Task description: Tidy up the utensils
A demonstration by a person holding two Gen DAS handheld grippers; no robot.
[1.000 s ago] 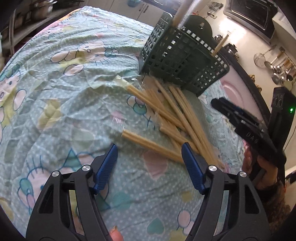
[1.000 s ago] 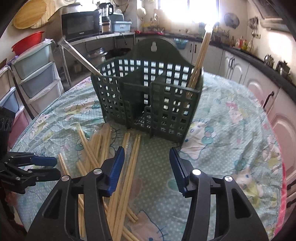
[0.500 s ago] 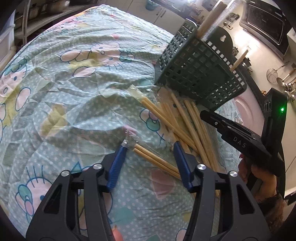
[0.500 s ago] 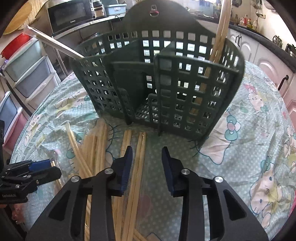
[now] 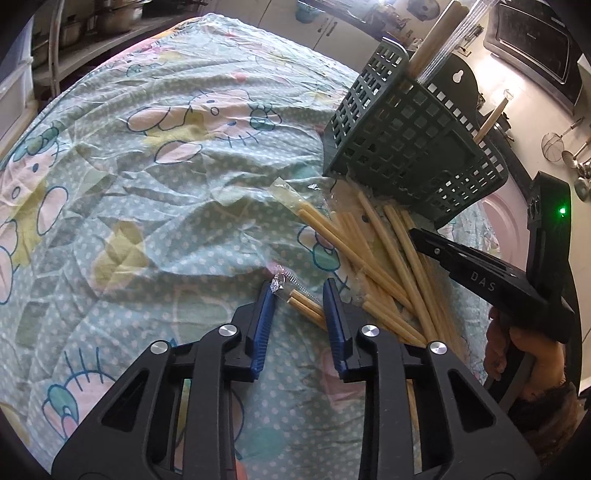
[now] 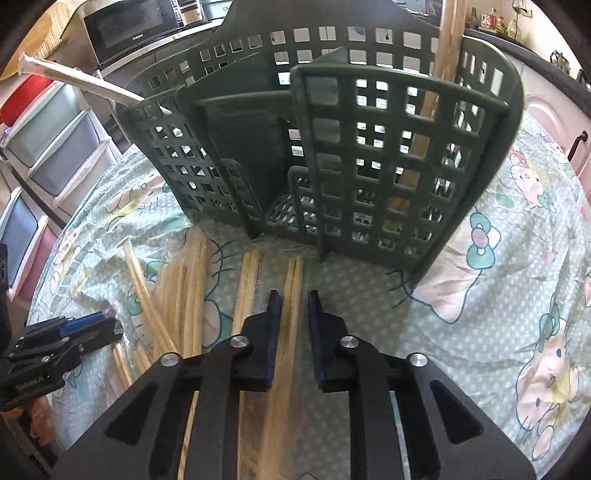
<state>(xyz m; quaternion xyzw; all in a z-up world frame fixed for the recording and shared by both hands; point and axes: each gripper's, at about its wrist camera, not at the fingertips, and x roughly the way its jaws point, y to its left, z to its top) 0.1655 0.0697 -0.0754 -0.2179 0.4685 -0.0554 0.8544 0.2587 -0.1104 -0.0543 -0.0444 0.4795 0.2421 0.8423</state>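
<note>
A dark green slotted utensil basket (image 5: 413, 147) (image 6: 332, 147) stands on the table with two wrapped chopstick pairs upright in it. Several wrapped wooden chopstick pairs (image 5: 388, 258) lie scattered in front of it. My left gripper (image 5: 299, 295) has its blue jaws narrowed around the end of one wrapped pair (image 5: 303, 301) lying on the cloth, with a small gap still visible. My right gripper (image 6: 294, 301) has its jaws closed in on another pair (image 6: 293, 280) just in front of the basket. Each gripper shows in the other's view: the right one (image 5: 480, 280), the left one (image 6: 66, 332).
A Hello Kitty patterned cloth (image 5: 147, 184) covers the round table. Stacked plastic drawers (image 6: 48, 147) and a microwave (image 6: 133, 26) stand beyond it on the left. Kitchen counters and hanging ladles (image 5: 569, 147) are behind.
Both grippers moved forward and down onto the chopsticks. Both pairs of jaws narrowed from wide open to nearly closed around a chopstick pair each.
</note>
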